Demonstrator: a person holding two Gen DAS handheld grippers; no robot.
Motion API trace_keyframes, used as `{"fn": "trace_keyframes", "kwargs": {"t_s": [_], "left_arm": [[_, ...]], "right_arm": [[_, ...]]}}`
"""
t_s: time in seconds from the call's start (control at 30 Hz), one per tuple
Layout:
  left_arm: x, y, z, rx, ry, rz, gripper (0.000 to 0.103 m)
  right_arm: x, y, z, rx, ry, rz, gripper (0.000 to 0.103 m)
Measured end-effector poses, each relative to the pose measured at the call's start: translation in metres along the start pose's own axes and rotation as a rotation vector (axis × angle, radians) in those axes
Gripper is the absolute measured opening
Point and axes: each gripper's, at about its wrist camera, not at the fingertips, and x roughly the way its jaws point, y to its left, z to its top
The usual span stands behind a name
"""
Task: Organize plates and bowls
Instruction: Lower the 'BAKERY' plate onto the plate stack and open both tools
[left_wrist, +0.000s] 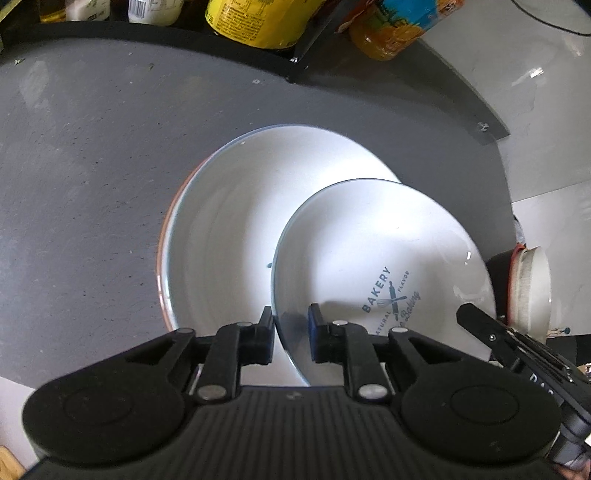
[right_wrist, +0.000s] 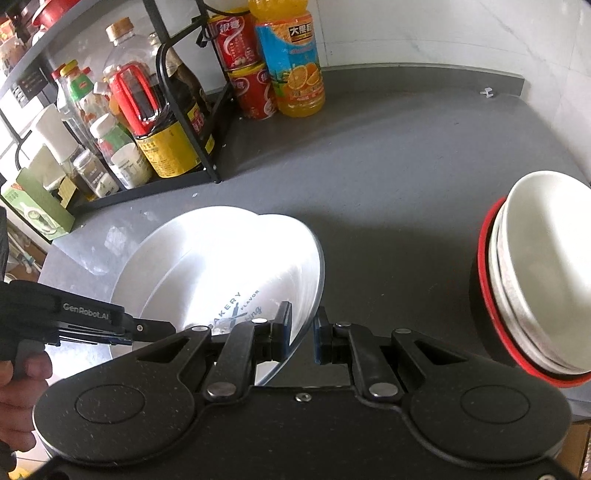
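Observation:
A white plate printed "BAKERY" hangs tilted above a larger white plate with an orange rim that lies on the grey counter. My left gripper is shut on the small plate's near-left rim. In the right wrist view my right gripper is shut on the opposite rim of the same plate. Each gripper shows in the other's view: the right gripper at the plate's right edge, the left gripper at its left edge with a hand behind it. The larger plate peeks out underneath.
A stack of white bowls nested in a red-rimmed one stands on the counter to the right, and its edge shows in the left wrist view. A black wire rack of bottles, red cans and an orange juice bottle line the back.

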Motion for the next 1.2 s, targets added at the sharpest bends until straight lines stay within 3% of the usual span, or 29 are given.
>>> {"fn": "trace_keyframes", "kwargs": {"t_s": [0.33, 0.5, 0.73, 0.8, 0.97, 1.2], "left_arm": [[0.005, 0.002, 0.002, 0.022, 0.006, 0.032, 0.018], [0.002, -0.006, 0.006, 0.087, 0.024, 0.071, 0.017], [-0.009, 0.0, 0.016, 0.079, 0.026, 0.067, 0.02], [-0.015, 0.003, 0.017, 0.076, 0.028, 0.072, 0.025], [-0.035, 0.004, 0.02, 0.107, -0.027, 0.085, 0.056], [-0.053, 0.011, 0.021, 0.127, -0.108, 0.15, 0.073]], "right_arm": [[0.004, 0.002, -0.004, 0.034, -0.002, -0.009, 0.01], [0.007, -0.001, -0.004, 0.067, -0.001, -0.008, 0.008], [0.011, -0.001, -0.001, 0.084, -0.004, -0.011, 0.007], [0.012, -0.003, -0.002, 0.094, -0.002, -0.007, 0.007], [0.015, -0.001, -0.003, 0.107, 0.0, -0.009, 0.008], [0.019, 0.0, -0.006, 0.112, 0.001, -0.012, 0.009]]}}
